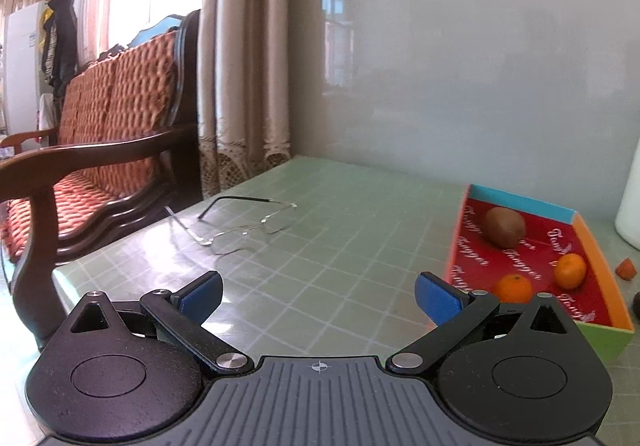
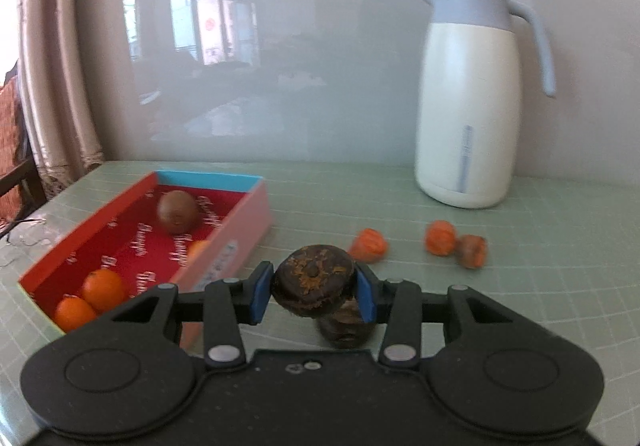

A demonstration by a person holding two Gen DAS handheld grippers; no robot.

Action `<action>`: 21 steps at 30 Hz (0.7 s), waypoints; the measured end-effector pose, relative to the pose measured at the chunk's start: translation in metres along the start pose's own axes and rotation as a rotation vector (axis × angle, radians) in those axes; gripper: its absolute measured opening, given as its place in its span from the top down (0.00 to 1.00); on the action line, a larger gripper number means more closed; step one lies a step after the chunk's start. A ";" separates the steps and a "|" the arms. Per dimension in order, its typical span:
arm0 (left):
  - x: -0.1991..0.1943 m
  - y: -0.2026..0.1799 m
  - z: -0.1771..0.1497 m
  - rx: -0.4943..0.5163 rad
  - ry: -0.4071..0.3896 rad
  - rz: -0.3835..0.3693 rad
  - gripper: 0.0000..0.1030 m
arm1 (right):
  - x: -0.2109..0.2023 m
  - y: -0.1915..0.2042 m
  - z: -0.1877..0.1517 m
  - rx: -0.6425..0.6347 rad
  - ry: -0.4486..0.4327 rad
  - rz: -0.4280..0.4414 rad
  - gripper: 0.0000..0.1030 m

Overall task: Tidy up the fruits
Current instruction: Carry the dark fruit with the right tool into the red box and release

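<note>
Meanwhile, on a green gridded table (image 2: pixel 400 185), the right gripper (image 2: pixel 314 292) clamps a dark, round mangosteen-like fruit (image 2: pixel 313 280) between its blue pads, held just above the tabletop; a second dark fruit (image 2: pixel 346 328) sits directly below and behind it, partly hidden. To the left, almost beside the gripper's left finger, stands the open fruit box (image 2: pixel 244 217) with a red printed lining, its pink side wall facing the held fruit. Inside lie a kiwi (image 2: pixel 177 211) near the far blue end and small oranges (image 2: pixel 103 290) crowded at the near end, leaving the middle of the lining bare. Beyond the gripper, three small orange fruits (image 2: pixel 369 242) lie loose on the table, well apart from the box, and a white jug (image 2: pixel 468 105) stands against the wall at the far right.

From the other side, the left gripper (image 1: pixel 318 296) hovers with its jaws spread wide and nothing between them, over a bare stretch of table. A pair of spectacles (image 1: pixel 240 226) lies ahead near the table's left edge, beyond which a wooden bench (image 1: pixel 100 149) with an orange cushion stands. The box's near corner sits just beside the left gripper's right finger.
</note>
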State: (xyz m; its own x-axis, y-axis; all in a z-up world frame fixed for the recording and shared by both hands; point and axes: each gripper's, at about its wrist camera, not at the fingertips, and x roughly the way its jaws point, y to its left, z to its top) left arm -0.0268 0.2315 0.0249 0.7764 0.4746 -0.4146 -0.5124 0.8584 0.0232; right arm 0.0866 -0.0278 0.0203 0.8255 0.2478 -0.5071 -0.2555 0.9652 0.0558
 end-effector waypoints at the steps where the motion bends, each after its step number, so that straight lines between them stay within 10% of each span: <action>1: 0.000 0.003 -0.001 0.001 0.002 0.004 0.01 | 0.000 0.004 0.000 -0.002 -0.002 0.008 0.59; 18: 0.002 0.011 -0.003 0.017 0.006 0.005 0.01 | 0.006 0.098 -0.011 -0.135 -0.048 0.194 0.59; 21: 0.001 0.008 -0.003 0.025 0.006 -0.002 0.01 | 0.011 0.104 -0.014 -0.150 -0.022 0.189 0.41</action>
State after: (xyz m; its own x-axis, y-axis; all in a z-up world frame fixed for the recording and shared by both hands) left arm -0.0308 0.2383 0.0222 0.7754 0.4719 -0.4197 -0.5014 0.8640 0.0453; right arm 0.0621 0.0737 0.0091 0.7663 0.4263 -0.4807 -0.4771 0.8786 0.0186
